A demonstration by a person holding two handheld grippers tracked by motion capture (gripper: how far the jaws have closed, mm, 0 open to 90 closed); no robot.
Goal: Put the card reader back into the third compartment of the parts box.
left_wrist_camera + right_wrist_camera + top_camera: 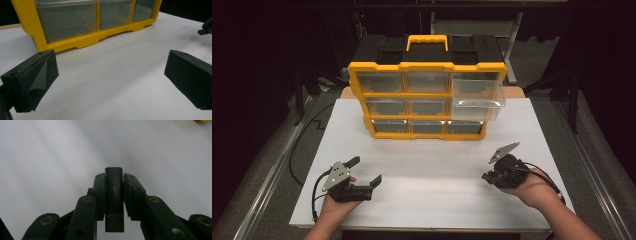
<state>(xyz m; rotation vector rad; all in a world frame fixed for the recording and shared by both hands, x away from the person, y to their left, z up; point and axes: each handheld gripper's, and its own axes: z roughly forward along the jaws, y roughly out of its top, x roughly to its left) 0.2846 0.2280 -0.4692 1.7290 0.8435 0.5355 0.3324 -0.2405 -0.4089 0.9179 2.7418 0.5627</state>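
High view, nearest first: left gripper (364,171) sits low on the white table (437,170) at the near-left, jaws spread wide with bare table between them, nothing held. Right gripper (487,175) is at the near-right, just above the tabletop, grey three-cornered plate on top, cable trailing back past the wrist. Right gripper view shows its jaws pinched on a small black stick-shaped part (114,195), looks like a USB-type dongle; it stands lengthwise between the pads, one end poking past the fingertips, the other end hanging back toward the gripper body. White table surface is behind it. Farther back, mid-table, stands the yellow-and-black organizer case (427,95), upright, yellow handle on top, three rows of three clear drawers. Top-right drawer (477,97) is pulled out toward the person; the others are seated flush. Left gripper view looks across the table at the case's bottom row (82,20), well apart from the jaws.
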